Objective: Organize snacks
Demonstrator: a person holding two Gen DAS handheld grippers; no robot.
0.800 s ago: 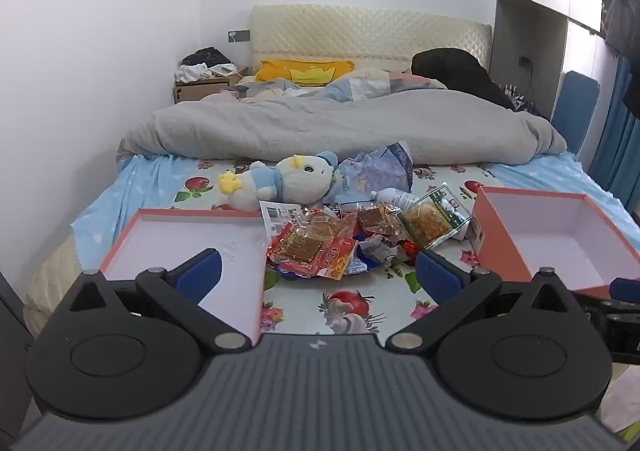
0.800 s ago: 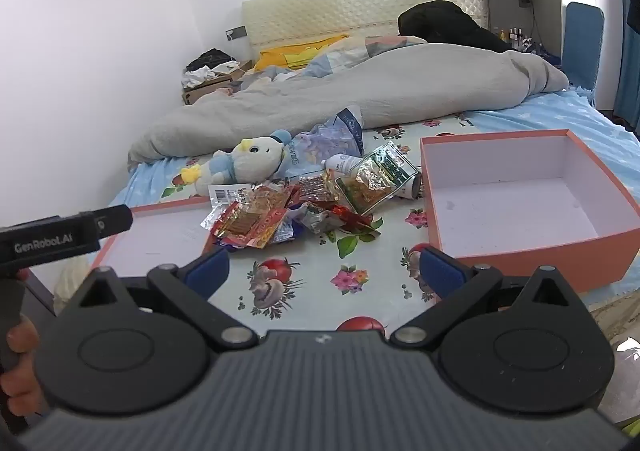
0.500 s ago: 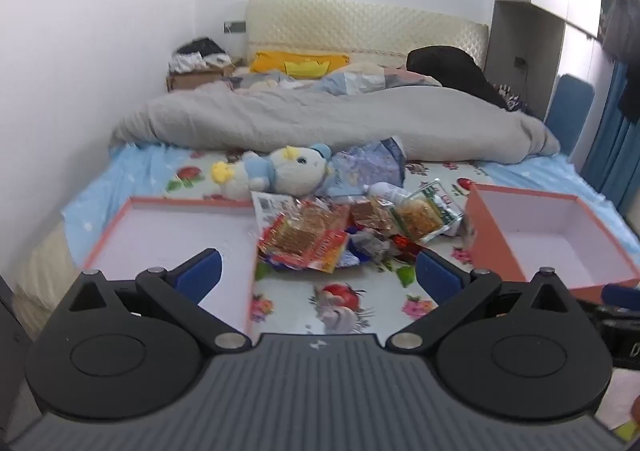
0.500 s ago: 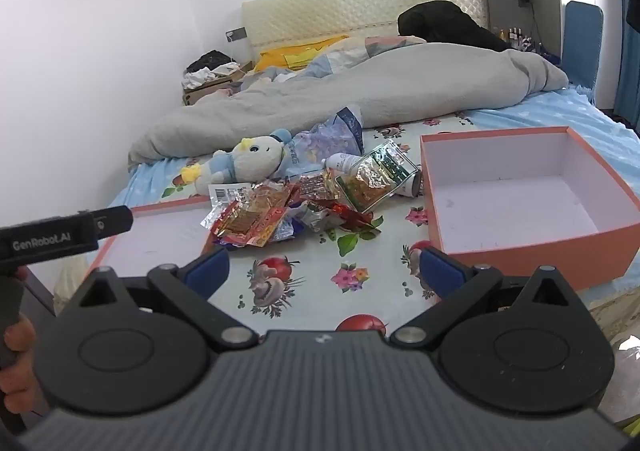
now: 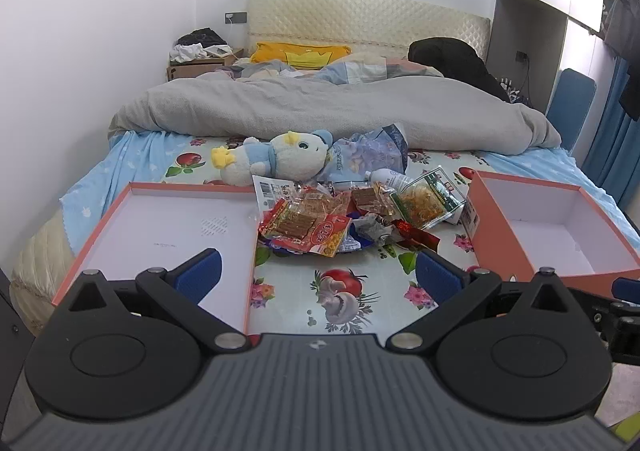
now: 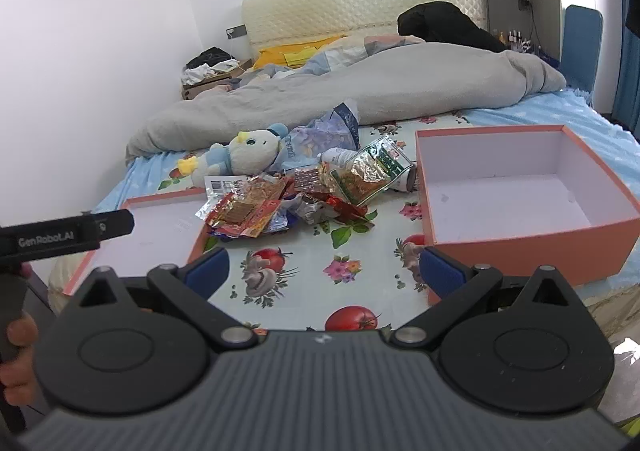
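Note:
A heap of snack packets [image 5: 320, 227] [image 6: 256, 213] lies on the flowered bed sheet, with a green and gold packet [image 5: 428, 203] [image 6: 368, 173] on its right side. A shallow orange box lid [image 5: 120, 219] [image 6: 160, 199] lies left of the heap and a deeper orange box [image 5: 560, 187] [image 6: 520, 255] right of it; I see nothing inside either. My left gripper [image 5: 318, 275] is open over the near sheet, short of the heap, nothing between its fingers. My right gripper [image 6: 324, 269] is open too, nearer the deep box.
A blue and white plush toy [image 5: 276, 161] [image 6: 240, 157], a purple bag [image 5: 368, 153] and a white bottle [image 5: 390, 179] lie behind the snacks. A grey duvet [image 5: 320, 107] covers the far bed. A person's hand [image 6: 16, 335] holds the left gripper's handle at the left.
The left wrist view has tilted: the bed first slid up the frame, then came back down lower than before. The right gripper has hardly moved.

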